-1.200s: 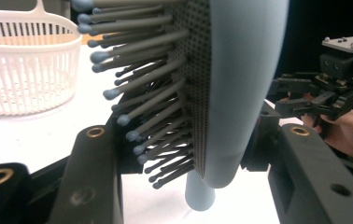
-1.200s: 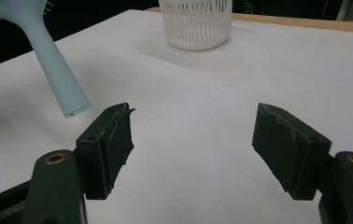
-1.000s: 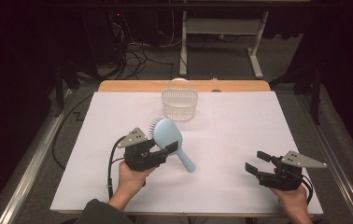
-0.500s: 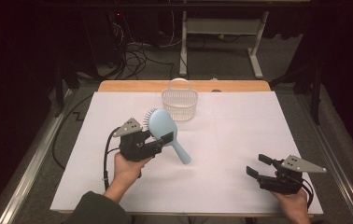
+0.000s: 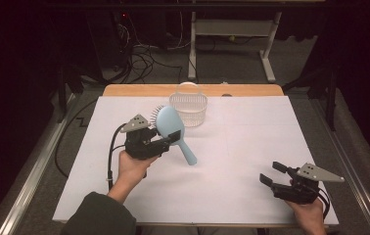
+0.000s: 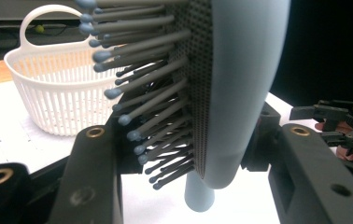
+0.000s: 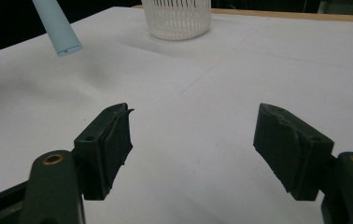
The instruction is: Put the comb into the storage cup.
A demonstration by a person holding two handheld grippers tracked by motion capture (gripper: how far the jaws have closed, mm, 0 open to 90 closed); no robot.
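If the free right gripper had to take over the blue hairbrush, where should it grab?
Probably the handle: it juts down and right, free of the left gripper clamping the head. The right gripper could come from its own side, fingers across the shaft.

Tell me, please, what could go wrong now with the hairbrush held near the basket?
The left gripper clamps the hairbrush at its head, with the handle hanging free, so it may pivot or slip. The light basket stands unheld while the right gripper waits open, far away; a bump could tip it.
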